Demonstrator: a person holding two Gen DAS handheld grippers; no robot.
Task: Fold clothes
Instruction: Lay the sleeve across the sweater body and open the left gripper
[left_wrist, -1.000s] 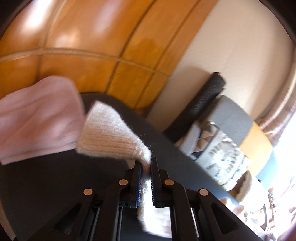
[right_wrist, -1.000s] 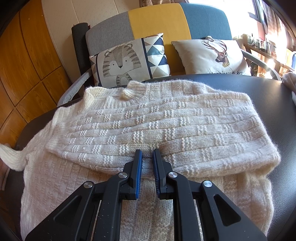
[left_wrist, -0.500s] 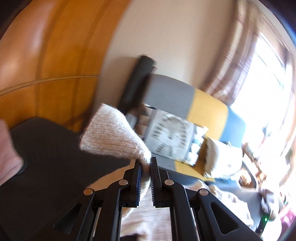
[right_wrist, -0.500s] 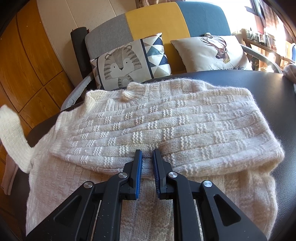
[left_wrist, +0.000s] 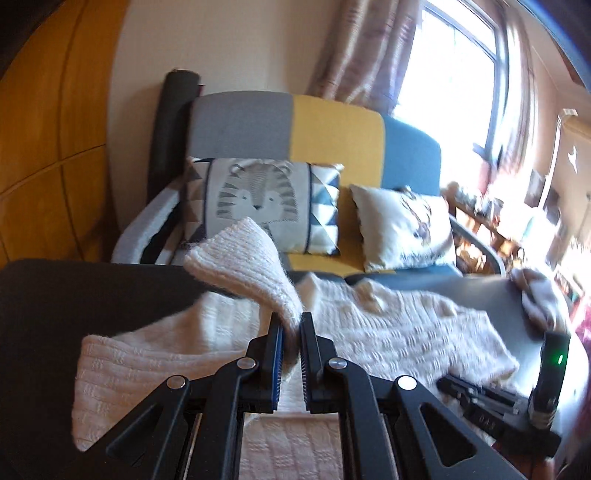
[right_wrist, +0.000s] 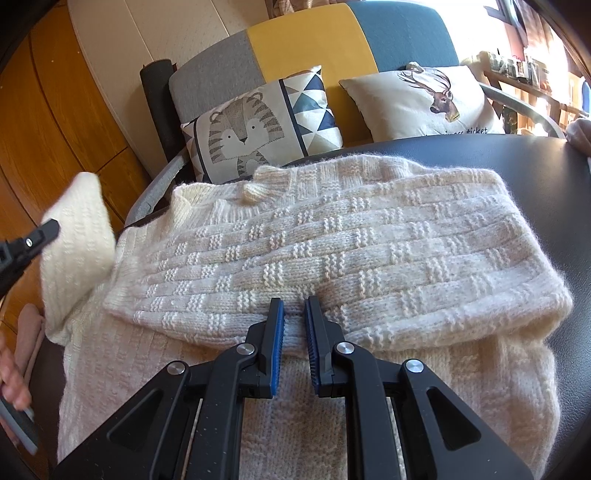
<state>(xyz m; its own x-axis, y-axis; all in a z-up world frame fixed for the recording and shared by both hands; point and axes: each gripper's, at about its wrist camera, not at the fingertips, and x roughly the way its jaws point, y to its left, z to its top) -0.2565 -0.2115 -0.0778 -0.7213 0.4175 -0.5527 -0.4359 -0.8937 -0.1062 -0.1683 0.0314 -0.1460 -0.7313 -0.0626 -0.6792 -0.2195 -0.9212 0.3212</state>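
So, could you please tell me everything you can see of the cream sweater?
The sweater is a fuzzy cream knit with a raised block pattern and a ribbed collar. It lies flat on the dark table, one sleeve folded across its chest. The other sleeve is lifted clear of the table, its ribbed cuff pinched in the left gripper. The right gripper is nearly closed at the folded sleeve's edge.

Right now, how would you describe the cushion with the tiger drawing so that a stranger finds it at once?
Find the sofa with a grey, yellow and blue backrest behind the dark table where the cream knitted sweater lies. Two pale cushions lean on it. The tiger cushion is the left one, with blue triangles beside the tiger; the deer cushion has none.
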